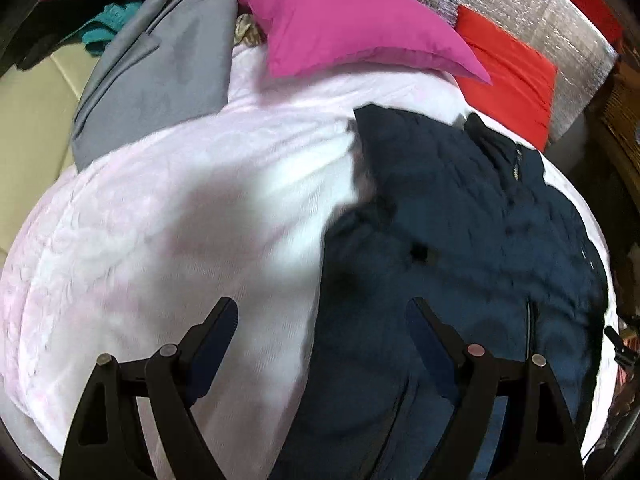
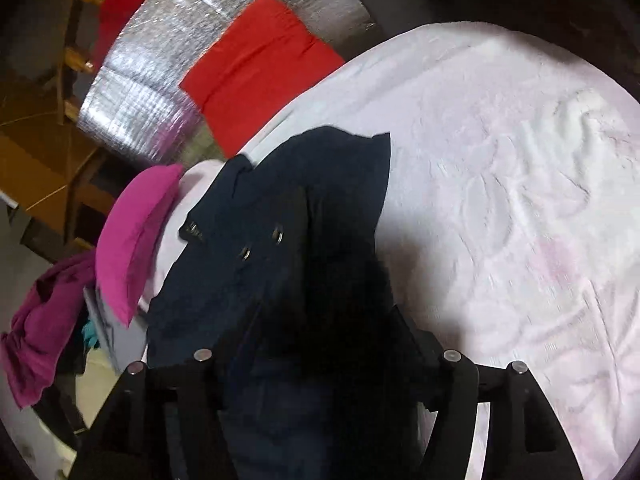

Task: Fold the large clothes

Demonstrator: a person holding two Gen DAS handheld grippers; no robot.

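The dark jacket (image 2: 280,240) hides the right claw (image 2: 320,344) fingertips and runs off the bottom edge; its quilting (image 1: 460,208) is smeared by blur.

Both wrist cameras looked steeply down, close above the bed (image 1: 160,220), sharing the dark jacket (image 1: 460,220), pink pillow (image 2: 136,240) and red cushion (image 2: 256,64).

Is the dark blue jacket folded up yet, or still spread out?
Partly folded. The navy jacket lies on the pale pink bedspread with one side flapped over itself, snaps showing in the right wrist view, but it is not yet a neat bundle.
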